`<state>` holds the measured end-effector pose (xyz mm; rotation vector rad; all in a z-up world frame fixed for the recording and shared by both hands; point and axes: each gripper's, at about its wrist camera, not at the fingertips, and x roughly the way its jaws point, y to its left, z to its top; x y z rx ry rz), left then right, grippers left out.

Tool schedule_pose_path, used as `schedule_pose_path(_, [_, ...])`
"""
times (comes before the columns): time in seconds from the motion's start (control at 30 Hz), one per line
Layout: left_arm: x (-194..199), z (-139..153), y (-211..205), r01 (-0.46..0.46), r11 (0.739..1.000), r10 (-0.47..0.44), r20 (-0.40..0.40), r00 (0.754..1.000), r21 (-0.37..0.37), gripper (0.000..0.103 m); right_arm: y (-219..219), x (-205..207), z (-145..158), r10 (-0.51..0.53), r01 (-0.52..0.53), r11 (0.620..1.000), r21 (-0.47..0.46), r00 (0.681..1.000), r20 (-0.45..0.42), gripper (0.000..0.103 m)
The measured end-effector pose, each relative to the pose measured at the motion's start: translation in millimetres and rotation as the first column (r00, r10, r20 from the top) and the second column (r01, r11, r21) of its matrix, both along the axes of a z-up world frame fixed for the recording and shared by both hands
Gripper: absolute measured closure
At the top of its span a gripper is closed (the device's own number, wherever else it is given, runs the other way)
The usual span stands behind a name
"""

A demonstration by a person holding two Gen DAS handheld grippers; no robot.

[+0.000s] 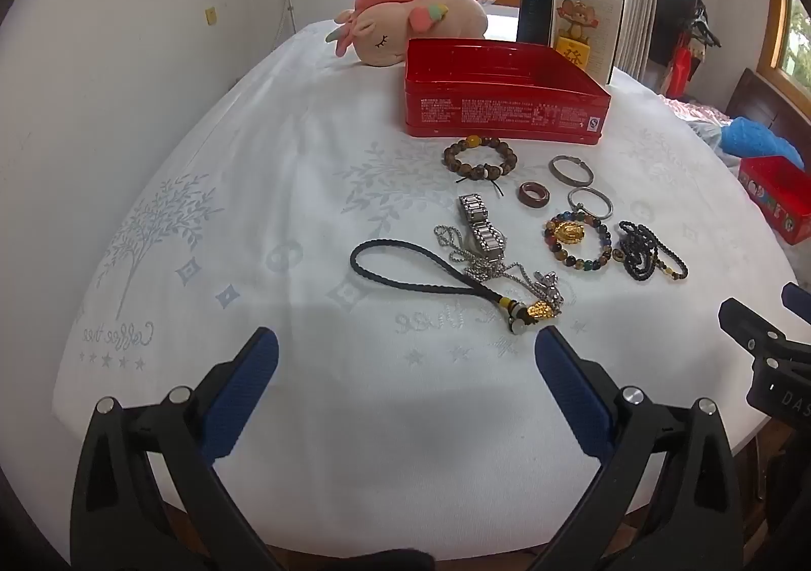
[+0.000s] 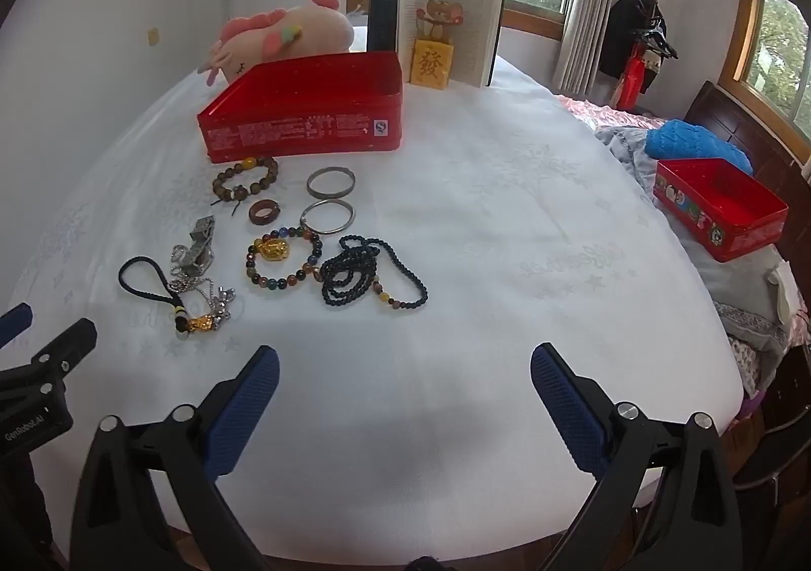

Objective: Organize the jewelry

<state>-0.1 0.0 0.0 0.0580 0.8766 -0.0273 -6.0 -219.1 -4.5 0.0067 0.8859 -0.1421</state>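
— So, what's in the red tin?
— Can't see its floor; the jewelry all lies on the white cloth just in front: cord loop, watch, brown bead bracelet, two bangles, black beads.
— And the small red tin at right?
— Looks empty.
— Tongs?
— Left gripper and right gripper both spread apart, holding nothing.

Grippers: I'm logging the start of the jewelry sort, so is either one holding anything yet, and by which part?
Nothing is held. The left gripper and right gripper both hover with jaws wide open over bare tablecloth.
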Motion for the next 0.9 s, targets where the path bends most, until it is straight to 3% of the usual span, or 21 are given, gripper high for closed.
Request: schedule_pose_path(0.9, [0.6,-0.5,-0.2,-0.001,1.000,0.001,-0.001,1.000,0.000,0.003,2.1,-1.3,1.5,-0.001,0.001,1.000,0.001,1.000,0.005,0.004])
